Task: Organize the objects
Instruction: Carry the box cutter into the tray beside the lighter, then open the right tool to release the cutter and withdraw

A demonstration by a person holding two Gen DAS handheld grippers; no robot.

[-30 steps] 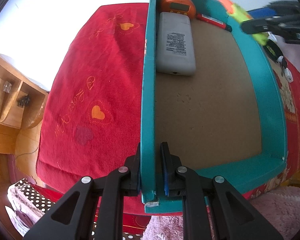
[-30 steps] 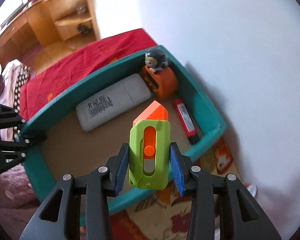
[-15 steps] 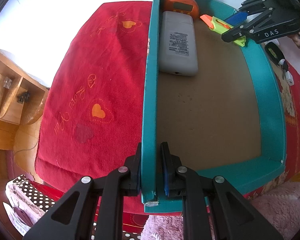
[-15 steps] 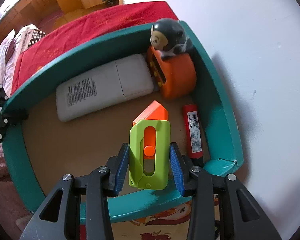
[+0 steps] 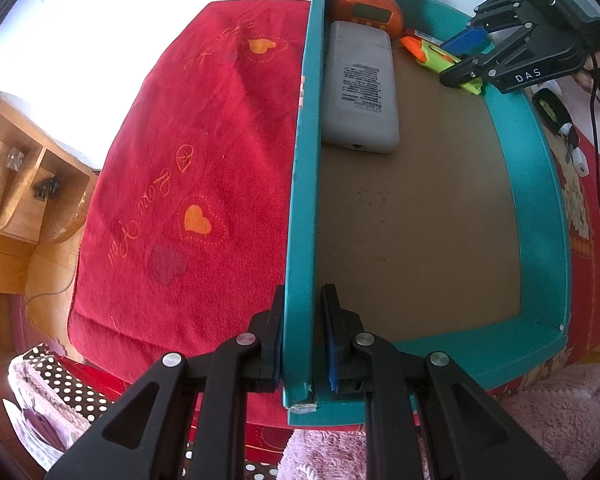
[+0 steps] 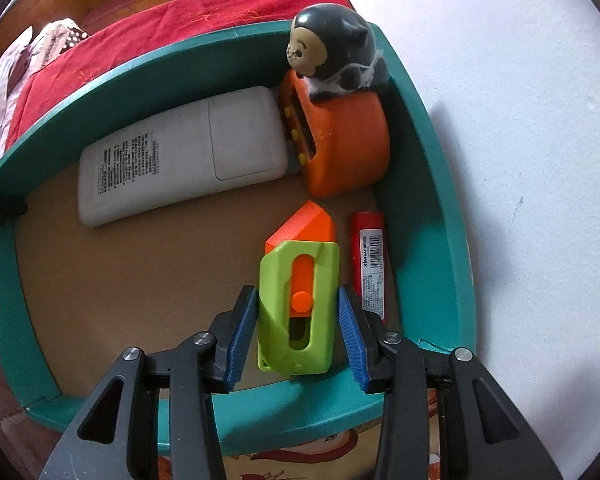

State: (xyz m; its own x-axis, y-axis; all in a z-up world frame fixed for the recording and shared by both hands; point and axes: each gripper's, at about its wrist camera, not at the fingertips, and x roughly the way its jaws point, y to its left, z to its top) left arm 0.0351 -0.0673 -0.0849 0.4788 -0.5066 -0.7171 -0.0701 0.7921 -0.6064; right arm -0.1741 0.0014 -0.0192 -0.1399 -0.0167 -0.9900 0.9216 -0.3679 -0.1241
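A teal tray (image 5: 300, 184) (image 6: 424, 184) with a brown floor lies on a red cloth. My left gripper (image 5: 303, 332) is shut on the tray's left wall near its front corner. My right gripper (image 6: 298, 320) (image 5: 466, 54) is open, its pads a little apart from a green and orange toy knife (image 6: 298, 304) (image 5: 436, 54) that lies on the tray floor. In the tray are also a grey remote (image 6: 180, 156) (image 5: 360, 88), an orange monkey clock (image 6: 340, 128) (image 5: 370, 0) and a red tube (image 6: 370, 256).
The red cloth (image 5: 188, 168) covers the surface left of the tray. A wooden shelf unit (image 5: 16, 184) stands at far left. A white wall (image 6: 520, 120) is just behind the tray. Small items with a key fob (image 5: 554, 112) lie right of the tray.
My right gripper lowered the toy knife into the tray beside the red tube and opened, letting it go. My left gripper stayed clamped on the tray wall.
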